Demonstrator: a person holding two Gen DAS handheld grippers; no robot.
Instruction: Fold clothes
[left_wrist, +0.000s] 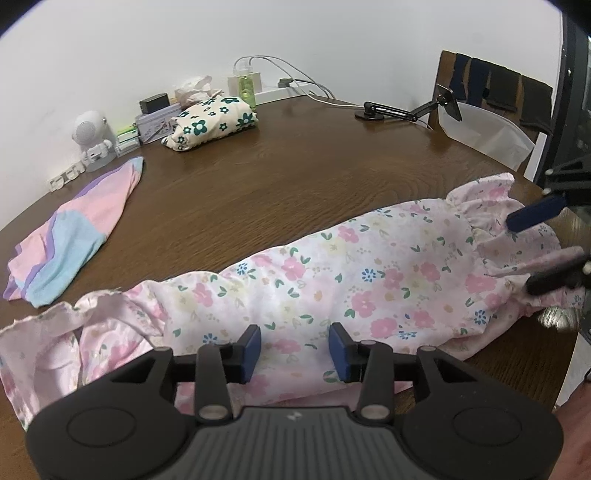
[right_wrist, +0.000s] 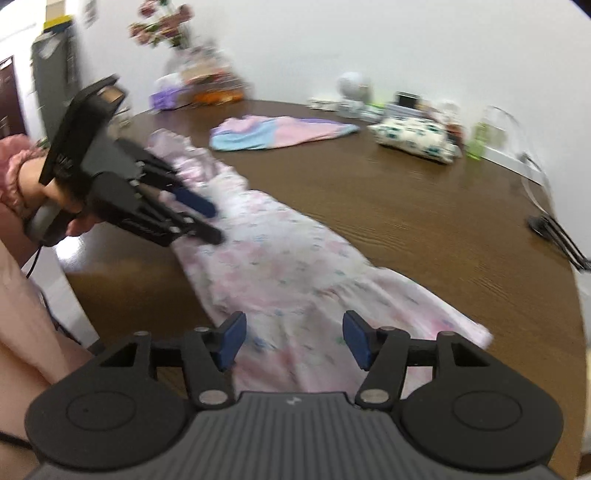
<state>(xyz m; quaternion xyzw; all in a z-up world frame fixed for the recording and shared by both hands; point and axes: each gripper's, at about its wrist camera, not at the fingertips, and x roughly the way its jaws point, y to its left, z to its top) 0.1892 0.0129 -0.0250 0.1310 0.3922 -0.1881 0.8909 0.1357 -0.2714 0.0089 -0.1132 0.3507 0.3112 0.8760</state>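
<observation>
A pink floral garment (left_wrist: 332, 280) (right_wrist: 280, 266) lies stretched in a long band across the near side of the round wooden table (left_wrist: 295, 177). My left gripper (left_wrist: 295, 350) (right_wrist: 212, 221) hovers over the garment's middle-left part, its jaws open and only flat cloth below them. My right gripper (right_wrist: 295, 341) (left_wrist: 532, 251) is open over the ruffled right end. In the left wrist view a fold of that ruffle lies against its lower finger (left_wrist: 554, 282). The right wrist view is blurred.
A pastel pink, blue and purple garment (left_wrist: 74, 236) (right_wrist: 280, 133) lies at the left. A folded cream cloth with green flowers (left_wrist: 214, 118) (right_wrist: 417, 140) sits at the back among boxes, a bottle (left_wrist: 246, 86) and a small white robot figure (left_wrist: 92, 140). A black holder arm (left_wrist: 406, 109) and a chair (left_wrist: 495, 96) stand at the far right.
</observation>
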